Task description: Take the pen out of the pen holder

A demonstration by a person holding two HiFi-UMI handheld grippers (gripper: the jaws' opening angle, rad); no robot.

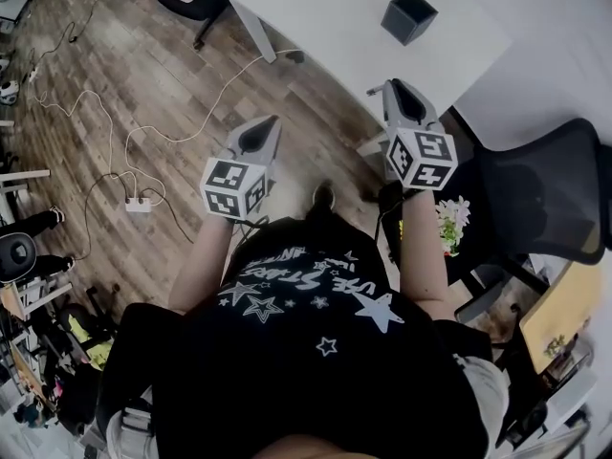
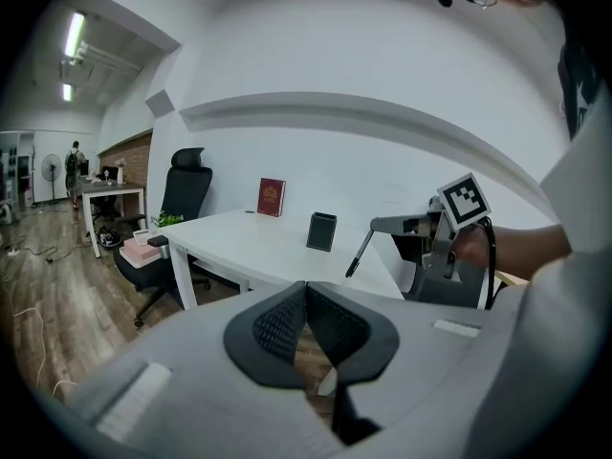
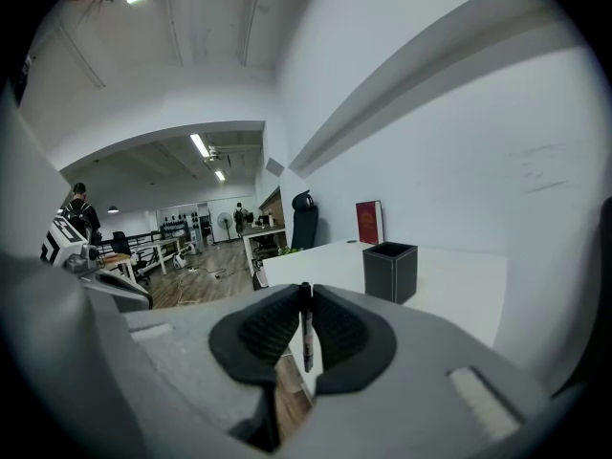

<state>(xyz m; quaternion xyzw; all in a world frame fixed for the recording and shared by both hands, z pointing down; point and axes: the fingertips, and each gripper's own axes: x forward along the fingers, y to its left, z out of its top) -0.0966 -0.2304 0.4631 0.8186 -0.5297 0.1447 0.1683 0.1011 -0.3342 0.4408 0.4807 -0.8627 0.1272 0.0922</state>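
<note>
The black square pen holder (image 1: 409,16) stands on the white table (image 1: 335,27), out ahead of both grippers. In the right gripper view my right gripper (image 3: 307,290) is shut on a dark pen (image 3: 306,331), which hangs tip down between the pads, with the holder (image 3: 390,271) beyond it to the right. The left gripper view shows that pen (image 2: 360,253) slanting down from the right gripper (image 2: 378,226), clear of the holder (image 2: 321,231). My left gripper (image 2: 306,290) is shut with nothing in it and hangs over the wooden floor (image 1: 143,94) left of the table.
A red book (image 2: 272,197) leans on the wall at the table's far end. A black office chair (image 2: 182,194) and a stool with a pink box (image 2: 143,251) stand by the table. Another chair (image 1: 545,199) is at my right. Cables and a power strip (image 1: 139,203) lie on the floor.
</note>
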